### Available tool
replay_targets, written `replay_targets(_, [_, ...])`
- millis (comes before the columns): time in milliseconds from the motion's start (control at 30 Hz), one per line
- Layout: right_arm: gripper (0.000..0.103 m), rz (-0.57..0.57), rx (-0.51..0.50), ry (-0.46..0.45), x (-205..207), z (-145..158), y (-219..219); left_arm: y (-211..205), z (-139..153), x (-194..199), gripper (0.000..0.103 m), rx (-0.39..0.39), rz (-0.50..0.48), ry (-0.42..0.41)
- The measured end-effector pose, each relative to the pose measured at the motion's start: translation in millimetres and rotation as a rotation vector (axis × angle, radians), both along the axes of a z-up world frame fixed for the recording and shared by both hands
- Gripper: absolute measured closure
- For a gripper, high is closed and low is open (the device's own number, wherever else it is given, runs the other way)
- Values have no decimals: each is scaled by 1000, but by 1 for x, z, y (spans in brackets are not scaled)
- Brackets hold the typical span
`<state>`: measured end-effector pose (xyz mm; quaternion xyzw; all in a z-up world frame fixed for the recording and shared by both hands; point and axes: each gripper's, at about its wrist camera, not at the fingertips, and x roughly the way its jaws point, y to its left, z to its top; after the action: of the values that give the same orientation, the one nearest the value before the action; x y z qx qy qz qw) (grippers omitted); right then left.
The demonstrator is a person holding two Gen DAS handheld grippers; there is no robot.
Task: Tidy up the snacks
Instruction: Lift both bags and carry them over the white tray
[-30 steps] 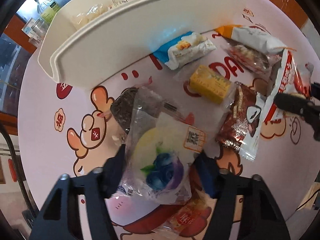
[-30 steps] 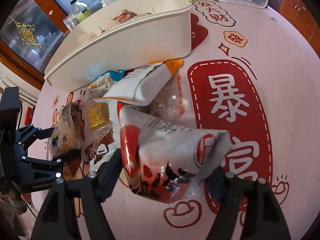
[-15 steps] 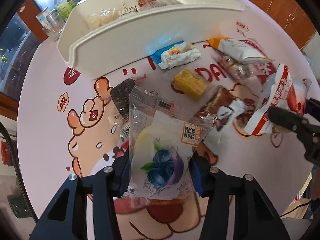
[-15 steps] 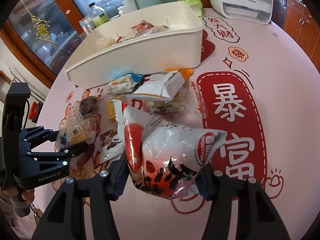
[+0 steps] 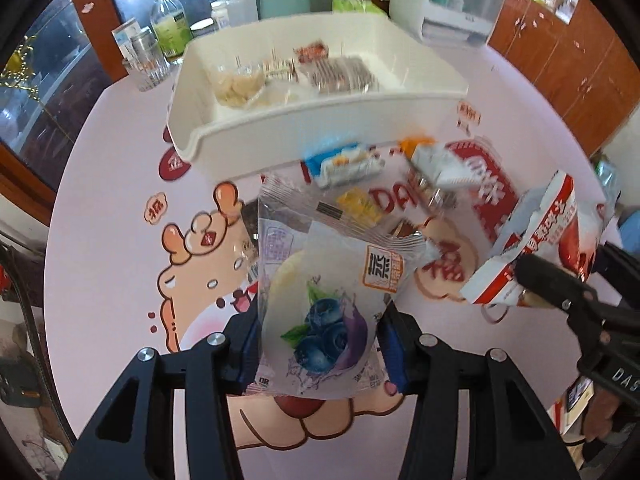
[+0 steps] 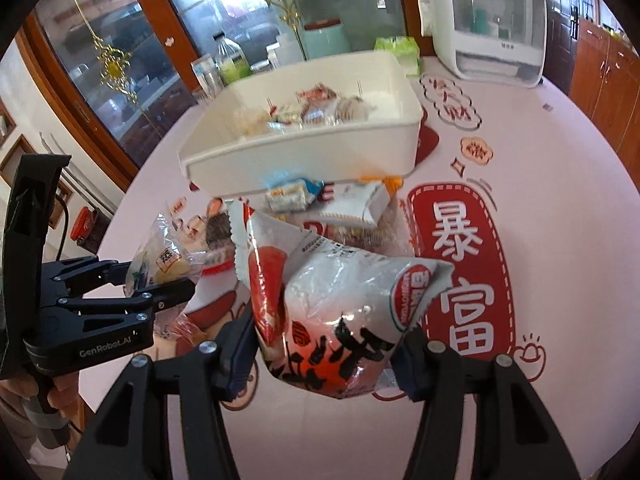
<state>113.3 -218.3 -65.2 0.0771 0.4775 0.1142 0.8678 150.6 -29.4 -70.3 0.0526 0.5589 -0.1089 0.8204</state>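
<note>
My left gripper (image 5: 318, 354) is shut on a clear blueberry cake packet (image 5: 320, 308) and holds it above the table; it also shows in the right wrist view (image 6: 160, 260). My right gripper (image 6: 324, 360) is shut on a red and white snack bag (image 6: 340, 312), also lifted; the bag shows at the right of the left wrist view (image 5: 532, 240). The white bin (image 5: 320, 136) stands beyond, with several snacks inside. Loose snacks lie before it: a blue and white packet (image 5: 344, 162), a white and orange bag (image 6: 356, 204), a yellow packet (image 5: 358, 206).
Bottles and jars (image 5: 168, 28) stand behind the bin at the table's far edge. A white appliance (image 6: 488, 20) stands at the back right. Pink printed tablecloth (image 5: 120, 240) covers the round table. Wooden cabinets (image 5: 568, 52) lie to the right.
Both grippers have risen with their packets and tilted up, so the bin's inside and the room behind now show. The loose snacks lie farther below.
</note>
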Motion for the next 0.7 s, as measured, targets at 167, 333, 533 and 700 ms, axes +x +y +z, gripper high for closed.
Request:
replay_targets(167, [46, -2, 5, -77, 4, 34, -1, -3, 37, 7, 54, -31, -1, -64])
replay_targets(333, [46, -19, 13, -165, 16, 79, -6, -1, 83, 24, 54, -55, 0, -142])
replay_targets(533, [46, -52, 16, -290, 38, 140, -11, 2, 145, 50, 54, -67, 15, -258])
replay_targets(700, [45, -86, 27, -367, 59, 185, -10, -2, 187, 74, 54, -66, 18, -348])
